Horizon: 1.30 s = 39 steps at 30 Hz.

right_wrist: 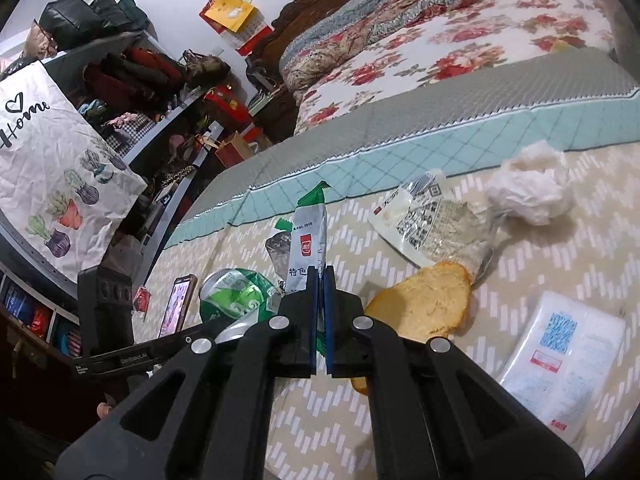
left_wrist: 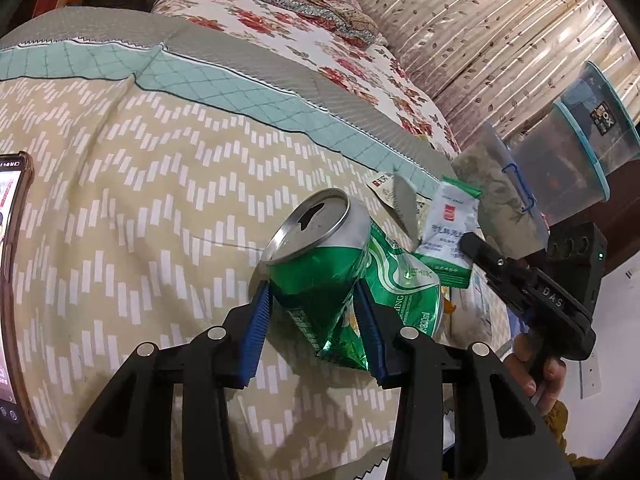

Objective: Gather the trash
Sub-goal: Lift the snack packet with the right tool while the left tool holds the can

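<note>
The left gripper [left_wrist: 316, 316] was clamped on a crushed green can [left_wrist: 320, 264], its blue pads [left_wrist: 256, 336] pressing the dented sides. The right gripper [right_wrist: 320, 300] was pinched tight on a green-and-white snack wrapper [right_wrist: 308, 236], held just beside the can. Ahead of it lay a bread slice [right_wrist: 424, 304], a clear printed bag [right_wrist: 432, 216] and crumpled tissue [right_wrist: 532, 188] on the patterned bedspread [right_wrist: 560, 260].

Location type: domestic bedroom. Indicators: a bed [right_wrist: 460, 216] with patterned quilt and floral bedding [right_wrist: 460, 52], a carved wooden headboard [right_wrist: 320, 0], leaf-print curtains [left_wrist: 480, 32], open shelving [right_wrist: 152, 92] loaded with clothes and bags, and a "Home" printed cloth [right_wrist: 52, 168].
</note>
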Available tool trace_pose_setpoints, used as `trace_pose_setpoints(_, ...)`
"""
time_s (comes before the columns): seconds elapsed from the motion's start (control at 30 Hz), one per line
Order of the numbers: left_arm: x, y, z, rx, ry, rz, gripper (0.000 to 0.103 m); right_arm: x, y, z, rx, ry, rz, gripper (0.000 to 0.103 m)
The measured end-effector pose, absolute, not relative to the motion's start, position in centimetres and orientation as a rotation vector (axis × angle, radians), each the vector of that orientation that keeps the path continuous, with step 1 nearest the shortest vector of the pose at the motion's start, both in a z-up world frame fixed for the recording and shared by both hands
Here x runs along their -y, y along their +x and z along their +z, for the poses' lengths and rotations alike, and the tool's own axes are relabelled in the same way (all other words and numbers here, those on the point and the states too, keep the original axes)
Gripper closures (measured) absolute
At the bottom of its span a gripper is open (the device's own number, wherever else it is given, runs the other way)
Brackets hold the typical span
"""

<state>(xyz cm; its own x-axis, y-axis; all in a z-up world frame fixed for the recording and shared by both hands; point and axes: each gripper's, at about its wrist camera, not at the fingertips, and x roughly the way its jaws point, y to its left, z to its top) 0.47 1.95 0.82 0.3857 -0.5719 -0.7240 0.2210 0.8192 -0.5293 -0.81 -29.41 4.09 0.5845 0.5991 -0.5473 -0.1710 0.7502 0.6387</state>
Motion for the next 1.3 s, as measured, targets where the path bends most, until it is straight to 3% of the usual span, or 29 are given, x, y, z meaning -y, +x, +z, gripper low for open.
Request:
trace_pose_setpoints(0.43,-2.7,0.7,0.2,-1.086,-0.431,-0.558,0.062,26.7,-1.5,3.0,-0.887,0.531,0.54,0.098)
trace_pose_setpoints(0.53,-3.0,0.9,-0.1,-1.1,-0.471,-0.568,0.05,26.3,-1.7,3.0,-0.886,0.527,0.546,0.098)
trace_pose_setpoints(0.7,-3.2,0.8,-0.2,-1.096,-0.502,-0.579,0.044,25.7,-2.1,3.1,-0.891,0.506,0.547,0.098)
trace_pose_setpoints(1.3,-3.3,-0.8,0.1,-1.087,-0.472,-0.571,0.04,26.1,-2.2,3.2,-0.876,0.537,0.539,0.098)
